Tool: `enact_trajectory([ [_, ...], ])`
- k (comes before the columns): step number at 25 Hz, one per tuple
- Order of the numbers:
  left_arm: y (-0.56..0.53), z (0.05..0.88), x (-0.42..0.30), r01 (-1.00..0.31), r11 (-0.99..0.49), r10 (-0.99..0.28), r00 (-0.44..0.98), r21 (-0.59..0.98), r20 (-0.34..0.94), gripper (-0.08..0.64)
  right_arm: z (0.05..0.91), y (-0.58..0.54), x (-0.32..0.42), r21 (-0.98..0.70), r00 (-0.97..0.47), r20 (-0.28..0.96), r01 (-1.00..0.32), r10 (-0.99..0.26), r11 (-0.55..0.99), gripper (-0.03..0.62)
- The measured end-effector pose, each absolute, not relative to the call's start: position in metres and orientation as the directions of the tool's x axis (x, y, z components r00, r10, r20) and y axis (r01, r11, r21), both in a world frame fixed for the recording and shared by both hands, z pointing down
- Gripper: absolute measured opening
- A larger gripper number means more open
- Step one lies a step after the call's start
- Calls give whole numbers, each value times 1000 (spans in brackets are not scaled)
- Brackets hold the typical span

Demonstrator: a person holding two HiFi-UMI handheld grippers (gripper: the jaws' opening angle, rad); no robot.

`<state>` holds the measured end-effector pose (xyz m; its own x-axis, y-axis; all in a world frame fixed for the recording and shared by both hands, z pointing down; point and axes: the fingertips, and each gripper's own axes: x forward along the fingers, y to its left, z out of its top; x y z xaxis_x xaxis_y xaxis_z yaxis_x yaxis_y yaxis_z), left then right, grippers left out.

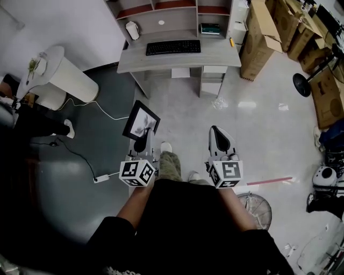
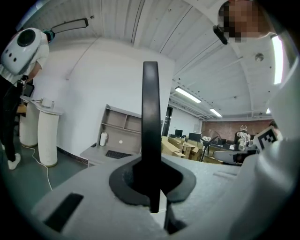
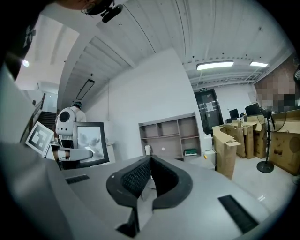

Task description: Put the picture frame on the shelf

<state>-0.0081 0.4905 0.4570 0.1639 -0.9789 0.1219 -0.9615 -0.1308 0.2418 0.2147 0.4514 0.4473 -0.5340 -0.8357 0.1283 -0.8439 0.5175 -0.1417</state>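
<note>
Before desk shelf (image 1: 177, 20), left claw (image 1: 142, 145) clenches picture frame (image 1: 141, 121); right claw (image 3: 150, 161) closed, empty.

Place: an office workroom.
Furniture: a table (image 1: 217, 53) with a keyboard (image 1: 173, 47) and a shelf (image 1: 173, 12) behind it.
Storage: open cardboard boxes (image 1: 262, 38) stacked alongside.
Ceiling: strip lights (image 3: 214, 65).

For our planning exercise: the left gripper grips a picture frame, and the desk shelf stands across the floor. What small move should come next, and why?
Probably a step toward the desk, keeping the grip. The left gripper is shut on the picture frame, and open floor lies between it and the shelf, likely beyond reach.
</note>
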Motion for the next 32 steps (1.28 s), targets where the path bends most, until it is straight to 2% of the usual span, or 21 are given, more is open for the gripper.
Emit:
enact_trajectory([
  [13,396,485,-21,-933,-200,-959,250,300,137,25,473,380,172,-126,-546,211,-838,-811,531,12],
  [23,279,518,-96,-920,-199,-944,272,337,185,25,496,249,64,-69,-594,293,-795,-749,603,12],
  [32,182,505,-171,-914,-222,-939,294,340,180,25,482,148,10,-76,-545,320,-830,-775,553,12],
])
